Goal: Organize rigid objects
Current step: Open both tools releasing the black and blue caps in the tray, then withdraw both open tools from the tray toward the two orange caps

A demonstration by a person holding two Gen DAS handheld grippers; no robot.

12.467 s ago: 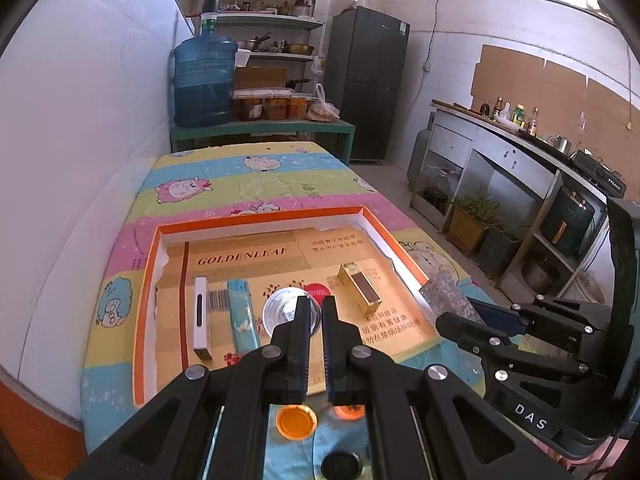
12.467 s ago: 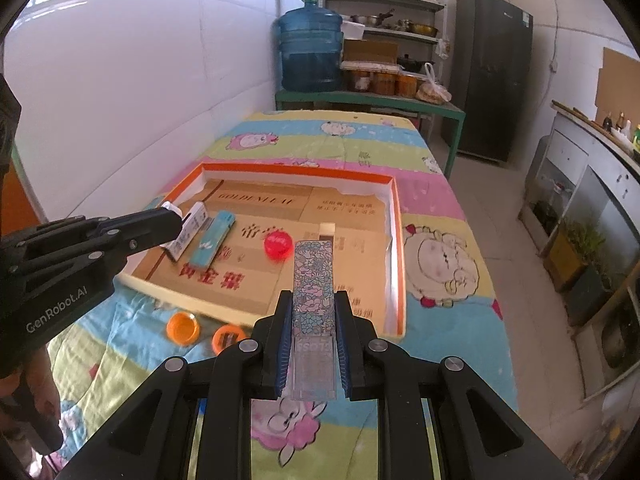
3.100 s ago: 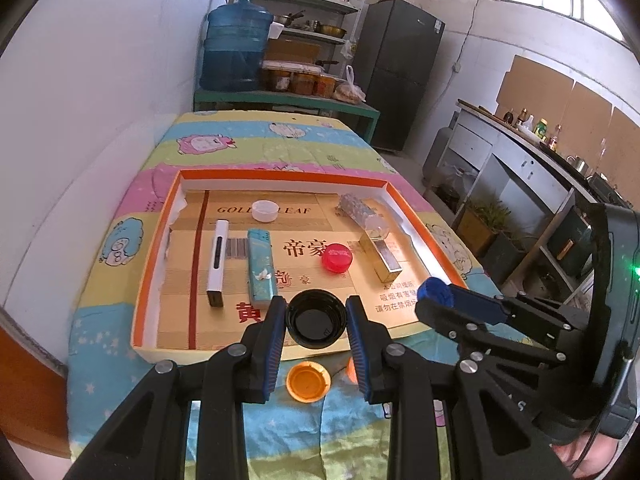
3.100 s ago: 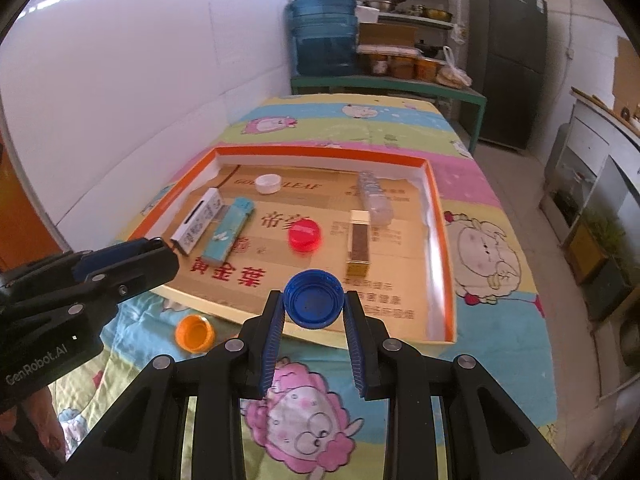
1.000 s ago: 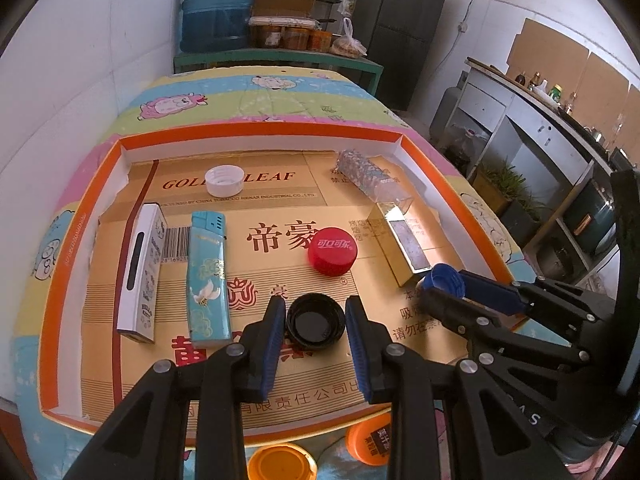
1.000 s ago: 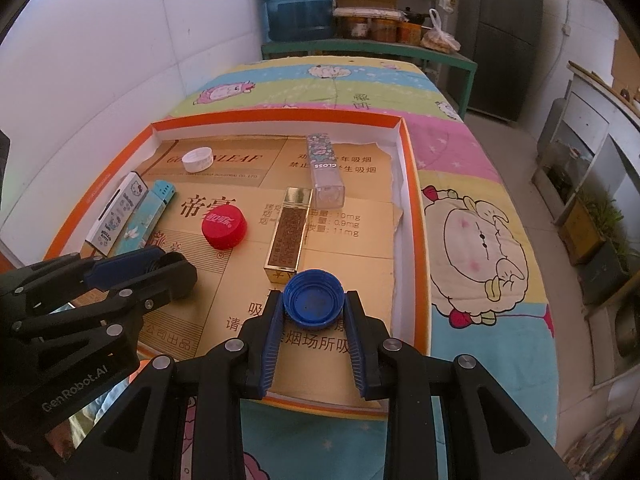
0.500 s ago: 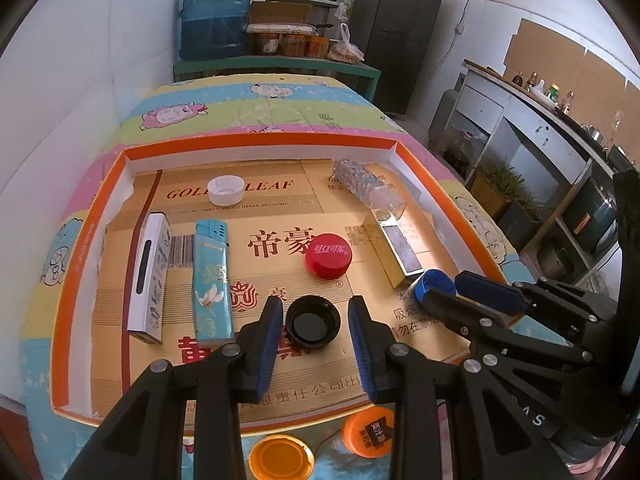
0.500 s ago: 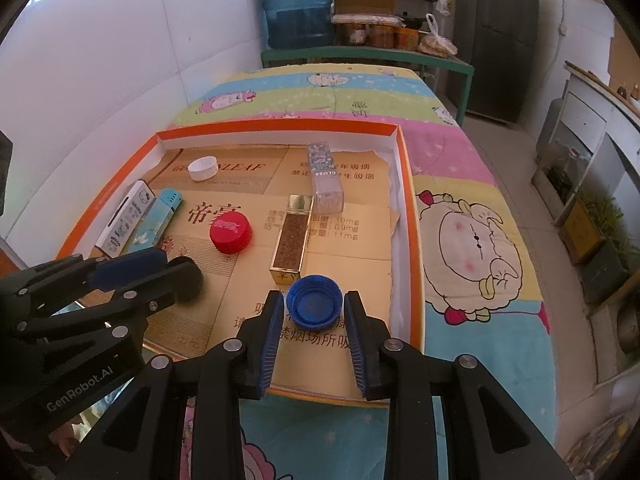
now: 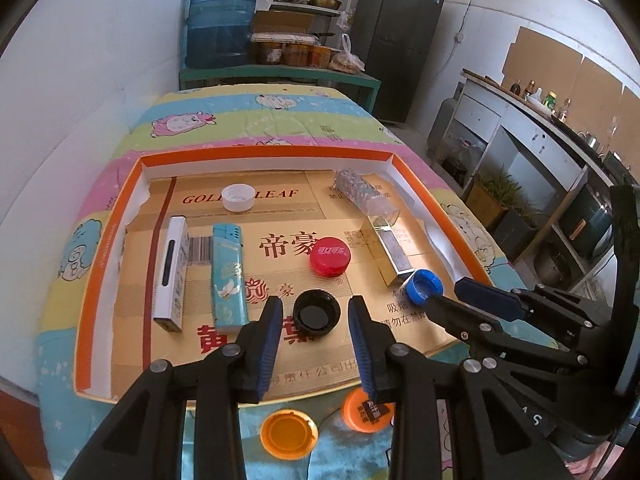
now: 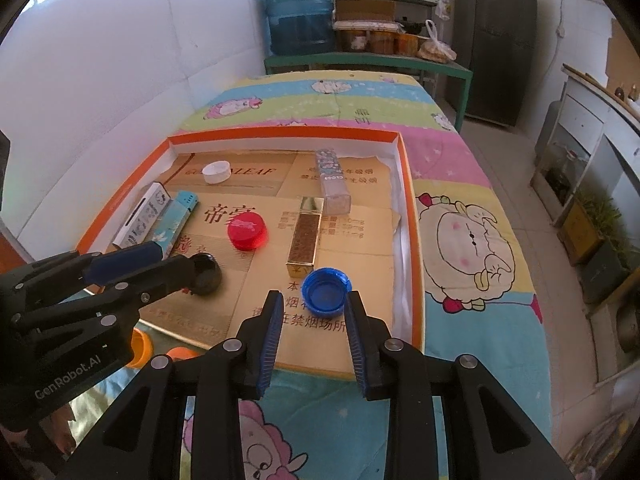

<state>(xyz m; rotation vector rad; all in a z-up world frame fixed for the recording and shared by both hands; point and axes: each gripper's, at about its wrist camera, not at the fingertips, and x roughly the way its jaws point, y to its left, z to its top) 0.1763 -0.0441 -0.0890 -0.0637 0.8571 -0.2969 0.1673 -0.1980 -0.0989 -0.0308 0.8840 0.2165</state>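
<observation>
We are releasing two caps into the orange-rimmed cardboard tray [image 9: 100,264] — the round black plastic cap [image 9: 316,314] lying free between the left gripper [image 9: 315,332]'s parted jaws, the round blue plastic cap [image 10: 325,291] just ahead of the right gripper [image 10: 314,330]'s parted jaws. Next, we judge, the two orange plastic lids [image 9: 289,433] below the jaws are calling for pickup.

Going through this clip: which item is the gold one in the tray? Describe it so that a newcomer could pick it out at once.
Look inside the orange-rimmed tray lined with printed cardboard, on its right half. The gold box lies flat lengthwise, between the red cap and the tray's right wall, just behind the blue cap. It alone is shiny gold with a dark speckled top.
</observation>
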